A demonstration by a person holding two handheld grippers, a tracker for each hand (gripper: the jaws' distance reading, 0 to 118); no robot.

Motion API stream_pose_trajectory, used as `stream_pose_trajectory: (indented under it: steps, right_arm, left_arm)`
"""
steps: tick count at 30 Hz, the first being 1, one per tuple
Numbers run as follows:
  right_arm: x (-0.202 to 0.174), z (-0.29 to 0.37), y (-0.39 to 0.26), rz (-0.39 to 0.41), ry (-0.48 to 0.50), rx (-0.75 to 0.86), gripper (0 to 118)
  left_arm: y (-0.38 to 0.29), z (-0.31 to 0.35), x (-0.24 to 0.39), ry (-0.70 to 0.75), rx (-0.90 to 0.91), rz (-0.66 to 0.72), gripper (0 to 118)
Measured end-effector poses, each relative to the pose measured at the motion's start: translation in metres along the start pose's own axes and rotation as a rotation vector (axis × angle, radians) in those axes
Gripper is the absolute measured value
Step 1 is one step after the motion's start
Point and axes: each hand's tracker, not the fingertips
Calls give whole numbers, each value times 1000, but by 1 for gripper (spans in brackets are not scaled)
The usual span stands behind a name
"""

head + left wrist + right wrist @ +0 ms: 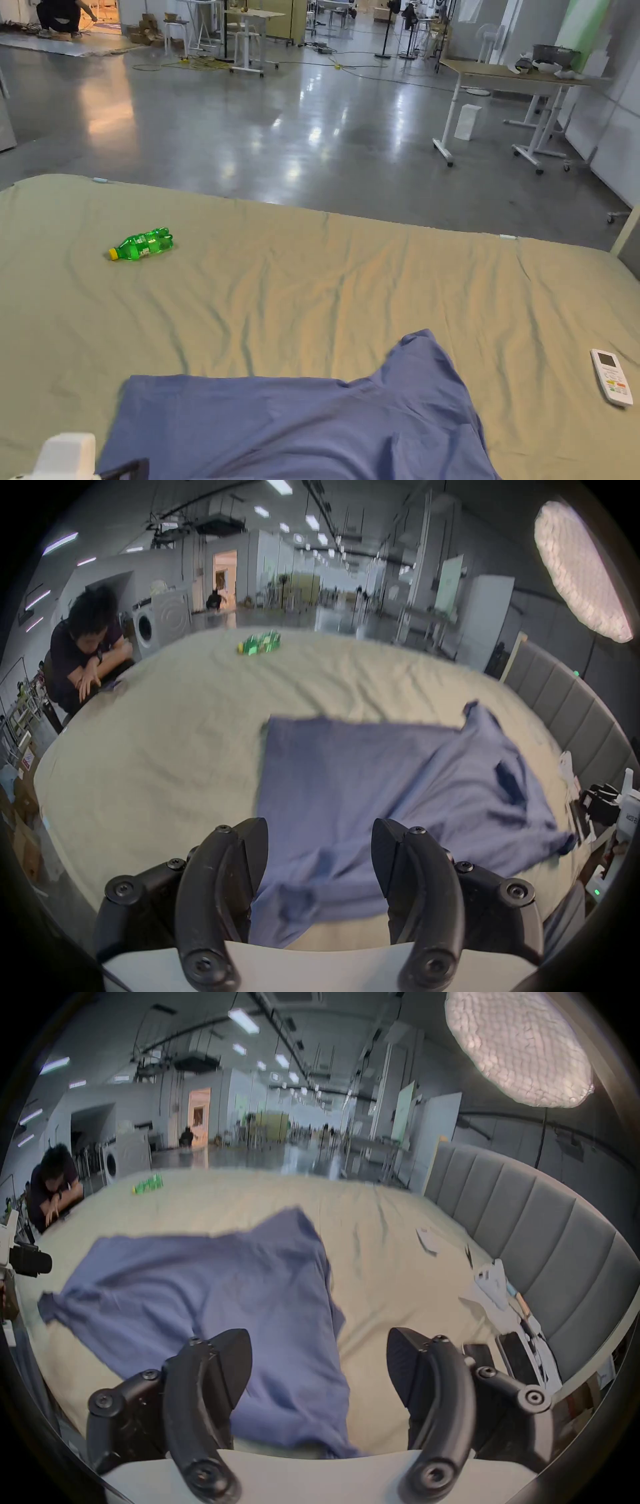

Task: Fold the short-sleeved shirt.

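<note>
A blue short-sleeved shirt (300, 425) lies spread on the beige sheet at the near edge of the bed, one sleeve pointing away. In the left gripper view the shirt (363, 791) lies under and beyond my left gripper (320, 847), whose jaws stand apart with nothing between them. In the right gripper view my right gripper (318, 1355) is open too, hovering over the shirt (214, 1297) near its right edge. The white body of the left gripper (65, 459) shows at the bottom left of the head view.
A green bottle (141, 244) lies on the bed (350, 275) at the far left. A white remote (611, 377) rests near the right edge. A grey padded headboard (519, 1217) runs along the right. A person (86, 649) leans on the bed's far left side.
</note>
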Motion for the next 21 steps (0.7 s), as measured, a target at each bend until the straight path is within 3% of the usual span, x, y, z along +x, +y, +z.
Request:
stream_pose_trajectory:
  steps: [6,11,14,17,18,21]
  right_arm:
    - [-17,5,46,-94,-22,228,84]
    - [-35,10,74,-88,-64,376,79]
    - [-41,10,86,-101,-49,398,46]
    - [-46,9,94,-120,-50,410,19]
    - [-47,8,95,-119,-51,411,7]
    - [-51,7,96,-109,-51,440,0]
  left_arm:
    - [37,22,50,22,270,-73,64]
    - [51,35,76,75,404,-134,62]
    - [57,40,83,85,441,-155,54]
    - [62,41,85,77,463,-158,17]
    - [63,41,86,80,468,-159,12]
    - [65,41,85,75,469,-163,3]
